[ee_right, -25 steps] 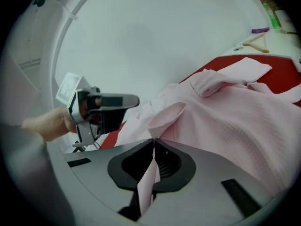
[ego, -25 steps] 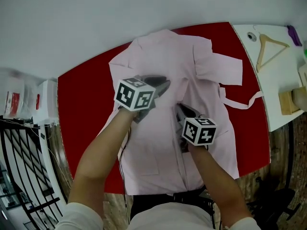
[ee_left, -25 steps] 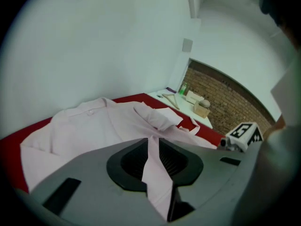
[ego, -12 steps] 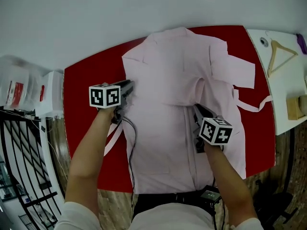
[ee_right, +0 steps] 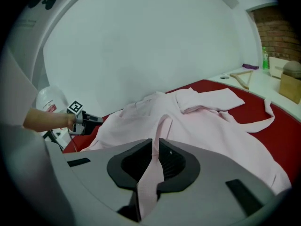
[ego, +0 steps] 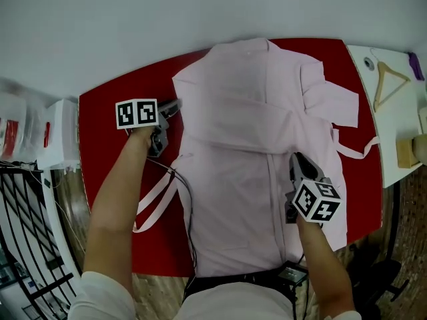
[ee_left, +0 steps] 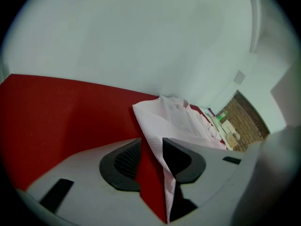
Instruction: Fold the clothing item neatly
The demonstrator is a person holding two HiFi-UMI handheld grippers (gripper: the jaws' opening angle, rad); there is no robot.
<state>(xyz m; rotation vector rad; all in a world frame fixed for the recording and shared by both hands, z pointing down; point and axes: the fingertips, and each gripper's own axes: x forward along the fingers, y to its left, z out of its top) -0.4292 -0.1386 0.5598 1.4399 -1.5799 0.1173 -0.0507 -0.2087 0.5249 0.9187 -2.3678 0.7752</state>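
Taking the head view as a clock face with 6 o'clock nearest the person, the hem of the pink garment (ego: 247, 132) hangs at the near edge of the red table (ego: 100, 145) at 6 o'clock. From there the cloth runs up the middle of the table, front side up.

At about 5 o'clock the right gripper (ee_right: 155, 147) points away from the person over the garment's front. Its jaws are pressed together on a narrow raised fold of the pink cloth, which passes straight between the two dark pads.

At 8 o'clock a loose pink belt strip (ego: 155, 202) trails off the garment's left side onto bare red table, beside the person's left forearm.

At about 10 o'clock the left gripper (ee_left: 151, 145) sits at the garment's left shoulder corner. Its jaws stand apart and have just been opening. The garment's edge lies in the gap, along the right-hand pad, with red table showing beside it, and the pads do not squeeze it.

One sleeve lies folded across the chest, and the other sleeve (ego: 333, 102) lies at 2 o'clock. A second belt strip (ego: 353, 151) loops out at 3 o'clock. The collar (ego: 250, 45) lies at 12 o'clock, near the table's far edge.

Beyond the red table at 2 to 3 o'clock stands a white side table (ego: 393, 112). On it lie a wooden hanger (ego: 390, 79) and a wooden block (ego: 405, 153).
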